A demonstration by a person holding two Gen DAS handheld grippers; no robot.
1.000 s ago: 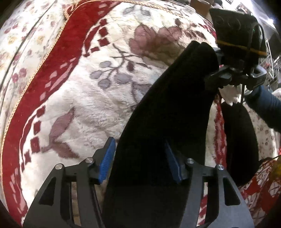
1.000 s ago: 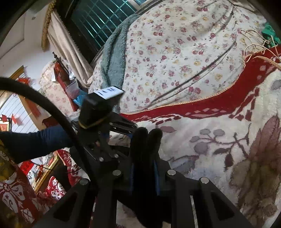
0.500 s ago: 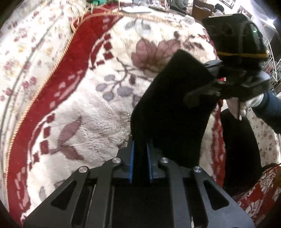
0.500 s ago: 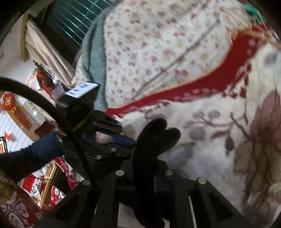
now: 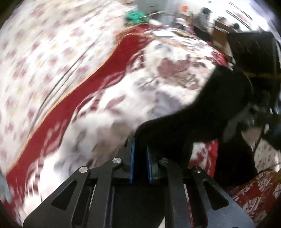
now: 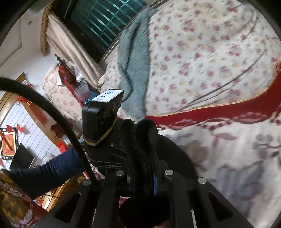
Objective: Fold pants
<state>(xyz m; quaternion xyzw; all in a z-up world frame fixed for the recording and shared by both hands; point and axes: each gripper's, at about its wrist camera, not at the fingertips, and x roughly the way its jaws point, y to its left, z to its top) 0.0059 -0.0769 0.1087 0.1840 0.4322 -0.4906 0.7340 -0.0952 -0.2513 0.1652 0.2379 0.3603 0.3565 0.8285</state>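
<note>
Black pants point(image 5: 202, 114) hang stretched between both grippers above a white plush blanket with a red border point(image 5: 123, 98). My left gripper point(image 5: 140, 145) is shut on one edge of the fabric, which runs up and to the right toward the right gripper's camera housing point(image 5: 254, 52). In the right wrist view my right gripper point(image 6: 142, 168) is shut on a bunched fold of the pants point(image 6: 138, 133) that pokes up past its pads. The left gripper's camera box point(image 6: 101, 119) and a dark blue sleeve point(image 6: 43, 173) sit close on the left.
A floral quilt point(image 5: 43, 52) covers the bed beyond the red border. A grey-blue fleece throw point(image 6: 133, 61) lies along it near a barred window point(image 6: 105, 17). A green item with wire hangers point(image 5: 135, 15) rests at the far end. A person point(image 5: 203, 19) stands in the background.
The left gripper, open around the pants a second ago, has shut on them. Both grippers have lifted and swept the fabric across the blanket, and the views are now motion-blurred.
</note>
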